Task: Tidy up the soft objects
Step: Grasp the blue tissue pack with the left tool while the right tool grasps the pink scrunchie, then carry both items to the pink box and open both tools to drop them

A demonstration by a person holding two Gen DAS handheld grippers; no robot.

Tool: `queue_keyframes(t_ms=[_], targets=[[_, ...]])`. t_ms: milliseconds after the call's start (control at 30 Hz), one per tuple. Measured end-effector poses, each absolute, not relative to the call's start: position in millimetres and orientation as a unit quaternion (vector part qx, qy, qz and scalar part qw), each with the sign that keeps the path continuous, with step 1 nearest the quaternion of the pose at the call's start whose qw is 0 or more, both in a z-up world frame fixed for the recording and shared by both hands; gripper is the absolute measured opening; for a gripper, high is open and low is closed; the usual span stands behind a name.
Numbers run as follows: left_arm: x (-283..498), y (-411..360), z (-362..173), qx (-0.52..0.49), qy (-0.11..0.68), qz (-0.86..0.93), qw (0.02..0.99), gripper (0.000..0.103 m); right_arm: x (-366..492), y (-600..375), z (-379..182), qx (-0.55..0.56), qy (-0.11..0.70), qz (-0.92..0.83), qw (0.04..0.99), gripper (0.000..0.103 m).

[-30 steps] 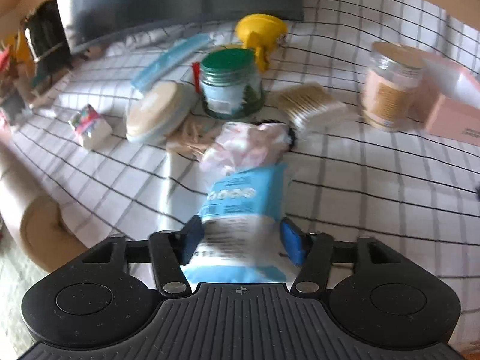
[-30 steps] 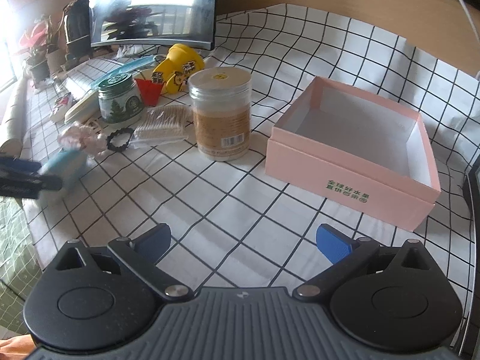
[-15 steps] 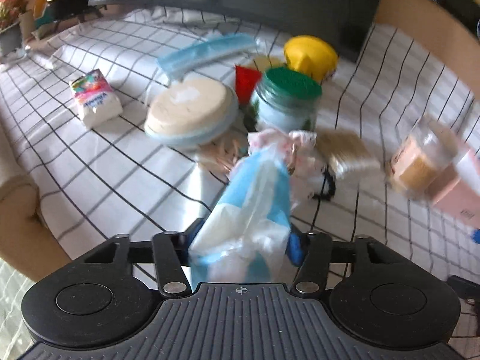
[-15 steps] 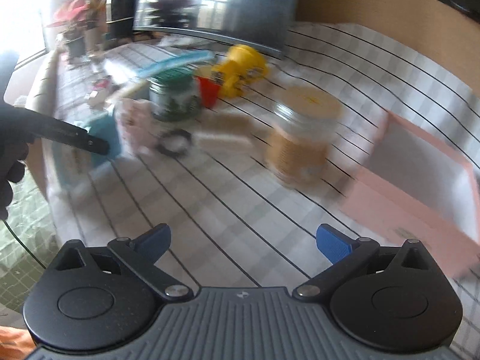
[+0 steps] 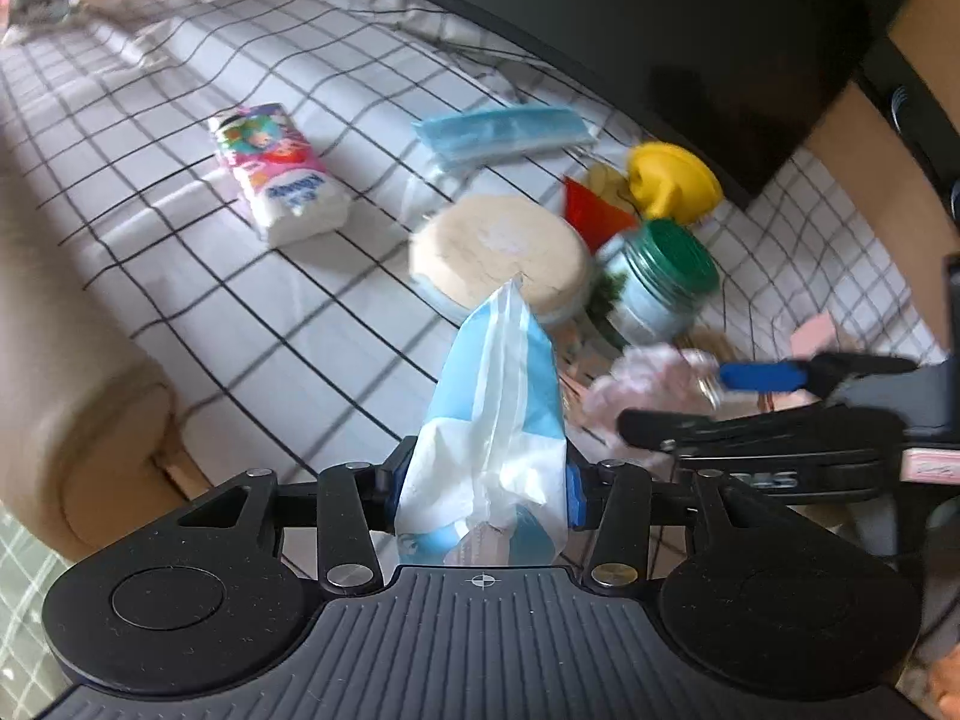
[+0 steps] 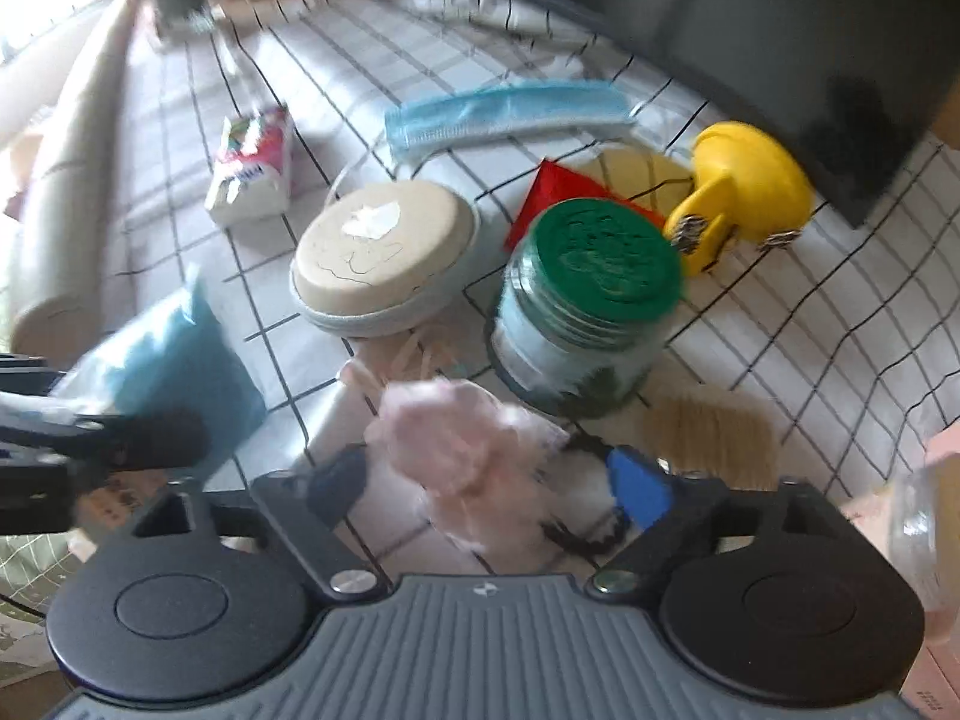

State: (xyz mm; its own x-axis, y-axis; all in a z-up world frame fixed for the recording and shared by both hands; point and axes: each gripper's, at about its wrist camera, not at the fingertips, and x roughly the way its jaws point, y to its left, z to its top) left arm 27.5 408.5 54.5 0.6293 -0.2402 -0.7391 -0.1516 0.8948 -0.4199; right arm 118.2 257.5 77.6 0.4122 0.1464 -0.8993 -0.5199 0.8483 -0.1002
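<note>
My left gripper point(image 5: 483, 492) is shut on a blue and white tissue pack point(image 5: 498, 396), held on edge above the checked cloth; its jaws are still closing on it. The same pack point(image 6: 180, 360) shows at the left of the right wrist view. A pink fluffy soft thing point(image 6: 468, 462) lies on the cloth between the fingers of my right gripper point(image 6: 486, 483). Those jaws are closing, with a gap left on each side of it. In the left wrist view the right gripper point(image 5: 708, 399) reaches in from the right over the pink thing point(image 5: 648, 372).
Further back lie a colourful tissue pack point(image 5: 279, 180), a blue mask packet point(image 5: 498, 132), a round beige-lidded box point(image 5: 498, 252), a green-lidded jar point(image 6: 582, 306), a red cone point(image 5: 594, 213) and a yellow toy point(image 6: 744, 192). Cotton swabs point(image 6: 708, 432), a black hair tie point(image 6: 576, 534) and a dark monitor point(image 5: 660, 30) are near.
Both hands swung left across the table. The left gripper lifted the tissue pack and rolled it on edge. The right gripper came over the pink soft thing and its jaws narrowed.
</note>
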Motion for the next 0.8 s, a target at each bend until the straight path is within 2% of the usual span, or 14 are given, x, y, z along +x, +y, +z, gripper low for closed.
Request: queue_keyframes(t_ms=[67, 100, 133, 200, 433, 800], targets=[[31, 422, 55, -0.24, 0.423, -0.026, 0.873, 0.05, 124, 266, 74, -0.188, 0.515, 0.202, 0.811, 0.059], [34, 427, 56, -0.241, 0.42, -0.025, 0.874, 0.05, 125, 271, 73, -0.194, 0.519, 0.202, 0.808, 0.044], [36, 431, 57, -0.241, 0.418, -0.025, 0.875, 0.05, 126, 273, 73, -0.198, 0.521, 0.202, 0.805, 0.036], [41, 436, 61, -0.237, 0.413, -0.022, 0.879, 0.05, 125, 276, 76, -0.199, 0.523, 0.203, 0.804, 0.027], [63, 426, 95, -0.205, 0.394, -0.005, 0.896, 0.05, 121, 260, 120, -0.189, 0.496, 0.229, 0.816, 0.019], [123, 288, 189, -0.106, 0.325, -0.098, 0.934, 0.05, 135, 121, 258, -0.115, 0.382, 0.146, 0.905, 0.019]])
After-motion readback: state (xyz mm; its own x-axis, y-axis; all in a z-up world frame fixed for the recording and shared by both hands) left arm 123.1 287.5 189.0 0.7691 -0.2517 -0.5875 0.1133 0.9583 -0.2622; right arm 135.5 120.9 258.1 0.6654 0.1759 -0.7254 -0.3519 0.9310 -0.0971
